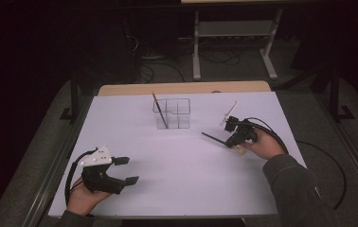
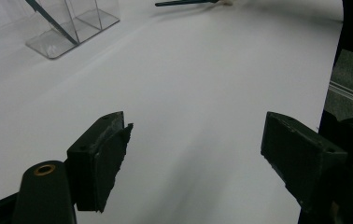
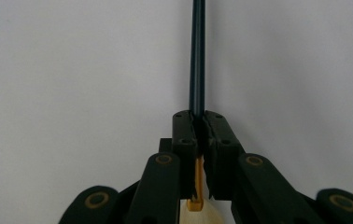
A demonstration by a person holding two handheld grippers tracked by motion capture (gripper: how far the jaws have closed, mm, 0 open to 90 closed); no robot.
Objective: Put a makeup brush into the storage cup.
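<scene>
We cannot tell what the thin white stick (image 1: 230,112) beyond the right tool (image 1: 229,140) is, and its pads hide the dark brush's (image 3: 197,56) ferrule.

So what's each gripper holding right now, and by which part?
The right gripper is shut on a dark brush, gripping its handle close to the bristle end. The left gripper is open and holds nothing.

White-topped rectangular table (image 1: 134,142) w/ a pale wooden strip (image 1: 182,88) along its far edge, standing on grey carpeted floor (image 1: 305,109). Behind it, a light grey metal-framed stand (image 1: 234,42) and loose black cables (image 1: 163,71) on the floor. Room dark; light falls mainly on the tabletop.
</scene>
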